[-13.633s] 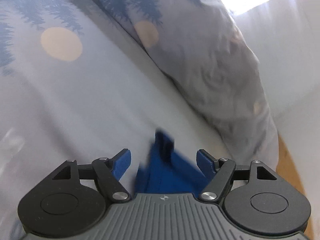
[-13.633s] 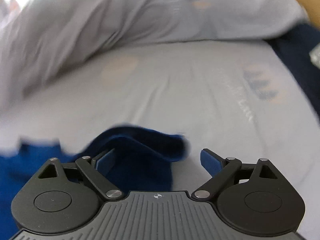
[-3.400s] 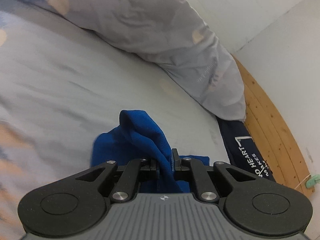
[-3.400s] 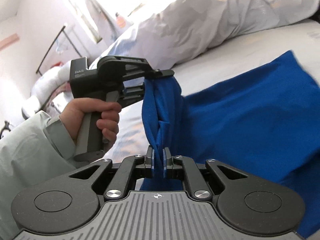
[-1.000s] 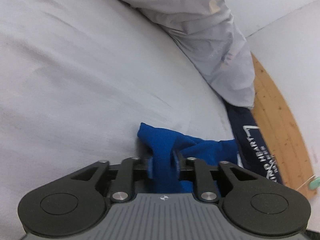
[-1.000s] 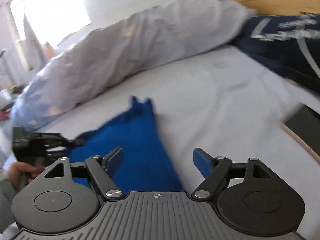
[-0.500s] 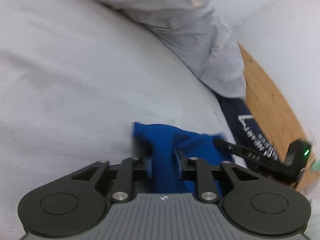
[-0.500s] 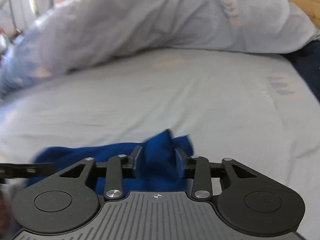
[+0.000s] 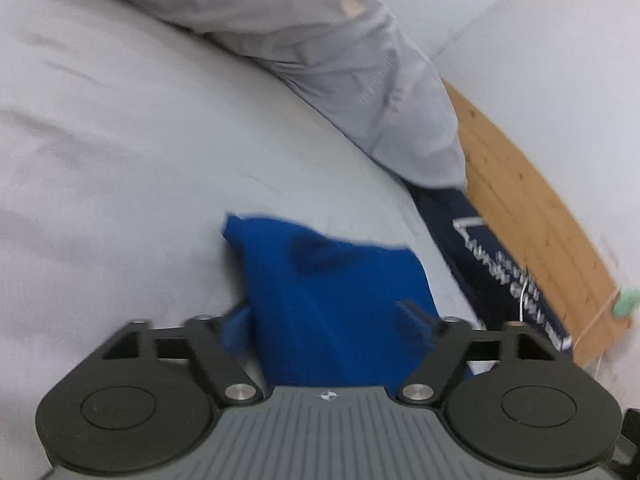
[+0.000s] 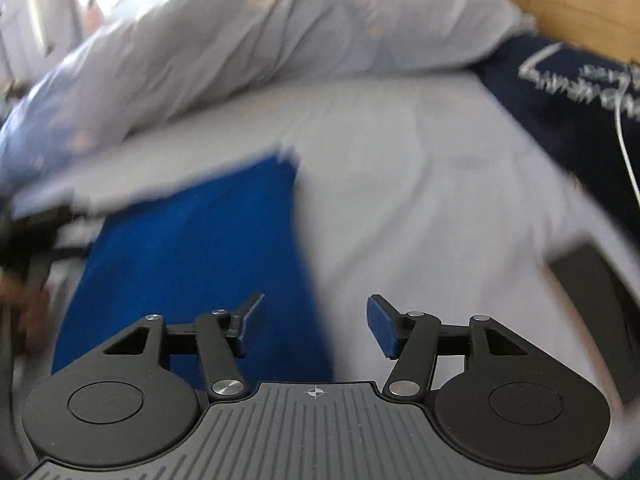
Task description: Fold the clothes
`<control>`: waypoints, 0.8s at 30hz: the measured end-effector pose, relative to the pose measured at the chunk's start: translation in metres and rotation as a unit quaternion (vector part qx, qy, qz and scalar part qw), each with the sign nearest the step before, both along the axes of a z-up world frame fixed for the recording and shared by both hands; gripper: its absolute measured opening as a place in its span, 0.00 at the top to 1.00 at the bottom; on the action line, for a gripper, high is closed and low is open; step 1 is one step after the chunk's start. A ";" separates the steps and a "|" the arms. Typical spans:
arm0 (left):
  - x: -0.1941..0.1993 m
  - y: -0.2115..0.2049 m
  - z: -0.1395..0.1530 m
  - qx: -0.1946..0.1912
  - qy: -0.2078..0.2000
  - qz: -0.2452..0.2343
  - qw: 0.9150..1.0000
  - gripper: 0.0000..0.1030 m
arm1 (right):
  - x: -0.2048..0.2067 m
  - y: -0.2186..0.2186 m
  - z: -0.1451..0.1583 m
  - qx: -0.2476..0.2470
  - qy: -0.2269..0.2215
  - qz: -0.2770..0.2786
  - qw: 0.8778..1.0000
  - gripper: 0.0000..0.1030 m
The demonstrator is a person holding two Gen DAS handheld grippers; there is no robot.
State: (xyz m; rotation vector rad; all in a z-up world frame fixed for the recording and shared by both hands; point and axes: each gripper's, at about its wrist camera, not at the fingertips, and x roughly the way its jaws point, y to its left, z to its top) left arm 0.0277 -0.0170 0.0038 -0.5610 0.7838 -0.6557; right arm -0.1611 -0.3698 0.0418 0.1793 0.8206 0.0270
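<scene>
A bright blue garment (image 9: 332, 300) lies folded flat on the pale bed sheet (image 9: 120, 168). My left gripper (image 9: 324, 320) hovers just over its near edge, open, with the cloth lying under the gap between the fingers. In the right wrist view the same blue garment (image 10: 192, 256) spreads left of centre. My right gripper (image 10: 316, 326) is open above its right edge, nothing between the fingers. The other gripper and a hand show as a blur at the far left (image 10: 24, 240).
A rumpled pale duvet (image 10: 280, 40) is heaped along the back. A dark navy garment with white lettering (image 9: 496, 264) lies by the wooden bed frame (image 9: 536, 220). A dark flat object (image 10: 596, 292) sits at the bed's right edge.
Both grippers have opened and let go of the blue garment, which now lies flat on the sheet. The right gripper has swung toward the navy garment.
</scene>
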 end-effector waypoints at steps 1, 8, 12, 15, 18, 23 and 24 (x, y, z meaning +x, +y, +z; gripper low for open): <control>-0.012 0.000 0.000 0.001 0.005 -0.003 1.000 0.10 | -0.017 0.002 -0.003 0.000 0.010 0.002 1.000 0.41; -0.097 -0.004 0.003 0.004 0.038 -0.020 0.999 0.00 | -0.067 0.010 -0.016 -0.009 0.039 -0.009 0.999 0.51; -0.154 -0.014 0.008 0.030 0.041 -0.049 0.997 0.00 | -0.084 0.008 -0.007 -0.116 0.020 -0.099 0.988 0.59; -0.185 -0.024 0.015 0.057 0.039 -0.057 0.996 0.00 | -0.105 0.007 0.005 -0.094 -0.023 -0.108 0.989 0.57; -0.194 -0.025 0.016 0.049 0.056 -0.042 0.996 0.00 | -0.120 0.012 0.016 -0.077 -0.064 -0.114 0.988 0.45; -0.204 -0.021 0.001 -0.014 0.127 -0.011 0.992 0.00 | -0.136 0.016 0.025 -0.060 -0.103 -0.095 0.988 0.32; -0.203 -0.020 -0.001 -0.024 0.136 -0.005 0.990 0.00 | -0.138 0.017 0.026 -0.061 -0.107 -0.089 0.988 0.31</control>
